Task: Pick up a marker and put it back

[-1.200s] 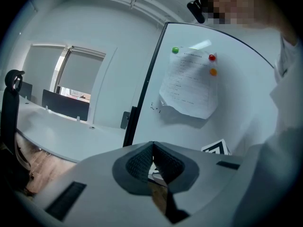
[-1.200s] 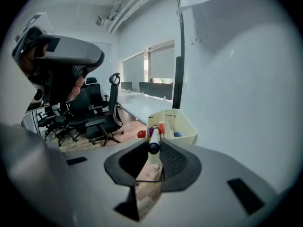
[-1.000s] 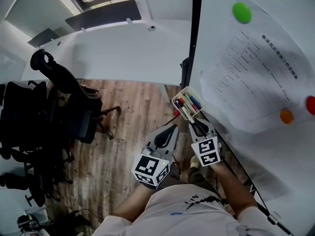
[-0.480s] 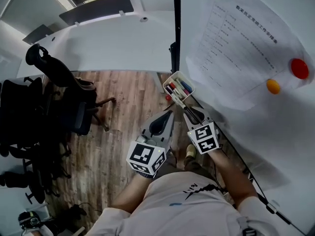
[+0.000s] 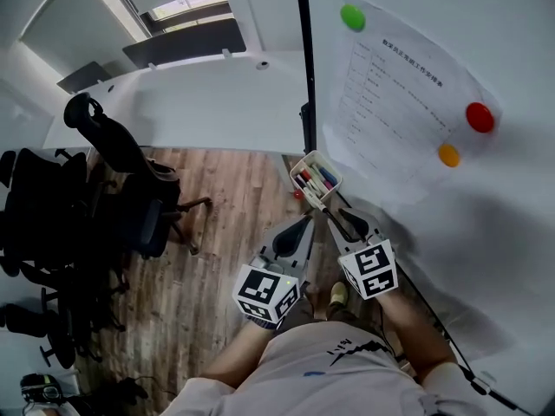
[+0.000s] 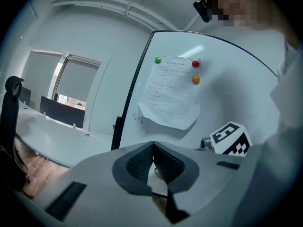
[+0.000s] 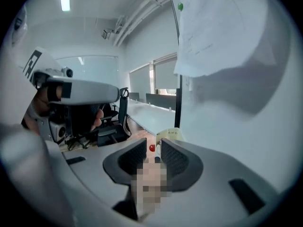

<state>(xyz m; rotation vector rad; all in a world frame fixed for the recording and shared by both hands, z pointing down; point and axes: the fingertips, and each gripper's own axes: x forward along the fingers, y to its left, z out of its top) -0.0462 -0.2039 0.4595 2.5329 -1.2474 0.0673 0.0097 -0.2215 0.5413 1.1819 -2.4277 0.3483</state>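
Note:
A white marker tray (image 5: pixel 333 168) hangs at the whiteboard's lower edge and holds several markers. One white marker (image 5: pixel 312 196) sticks out of it towards me, and its dark end lies at the tips of my right gripper (image 5: pixel 338 215). In the right gripper view that marker (image 7: pixel 157 149) shows at the jaw tips beside the right pad, with a gap left between the pads. The right gripper (image 7: pixel 152 148) has just been opening and stands open. My left gripper (image 5: pixel 303 222) hovers to the left of the tray. It is shut (image 6: pixel 152 145), pads together on nothing.
The whiteboard (image 5: pixel 494 232) fills the right side and carries a printed sheet (image 5: pixel 399 102) under green (image 5: pixel 352 17), red (image 5: pixel 479 117) and orange (image 5: pixel 448 155) magnets. Black office chairs (image 5: pixel 113 198) stand at the left on the wooden floor. A long white desk (image 5: pixel 191 102) runs behind.
The right gripper's jaws stand wider apart than a second ago and the gripper has risen a little. The left gripper has lifted slightly too. The head view has shifted.

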